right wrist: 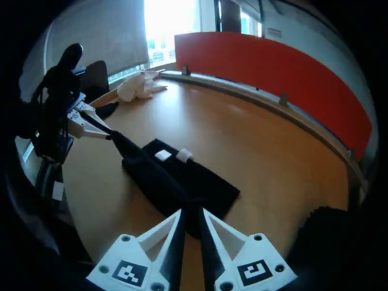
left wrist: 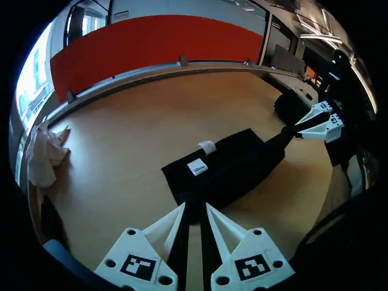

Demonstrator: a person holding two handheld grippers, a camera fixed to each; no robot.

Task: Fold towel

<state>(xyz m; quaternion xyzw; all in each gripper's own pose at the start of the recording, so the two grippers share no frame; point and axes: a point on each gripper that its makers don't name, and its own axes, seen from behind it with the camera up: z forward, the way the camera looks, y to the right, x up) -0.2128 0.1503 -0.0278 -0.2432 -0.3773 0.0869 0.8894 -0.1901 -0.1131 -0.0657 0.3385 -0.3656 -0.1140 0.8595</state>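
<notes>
A black towel (left wrist: 233, 165) lies folded lengthways on the wooden table (left wrist: 136, 126), with two white labels (left wrist: 197, 167) on top. My left gripper (left wrist: 194, 213) is shut on the towel's near end, the cloth bunched between its fingers. My right gripper (left wrist: 297, 132) pinches the far end, lifted slightly off the table. In the right gripper view the same towel (right wrist: 194, 182) stretches from my right gripper (right wrist: 191, 216), shut on one end, to my left gripper (right wrist: 110, 136), shut on the other. The edge between the two grippers is pulled taut.
A crumpled white cloth (left wrist: 43, 150) (right wrist: 138, 86) lies near the table's far corner. An orange partition (left wrist: 155, 43) (right wrist: 281, 68) runs along the table's back edge. A black chair (right wrist: 94, 77) stands behind the cloth. A dark bundle (left wrist: 288, 104) (right wrist: 325, 228) sits beside the right gripper.
</notes>
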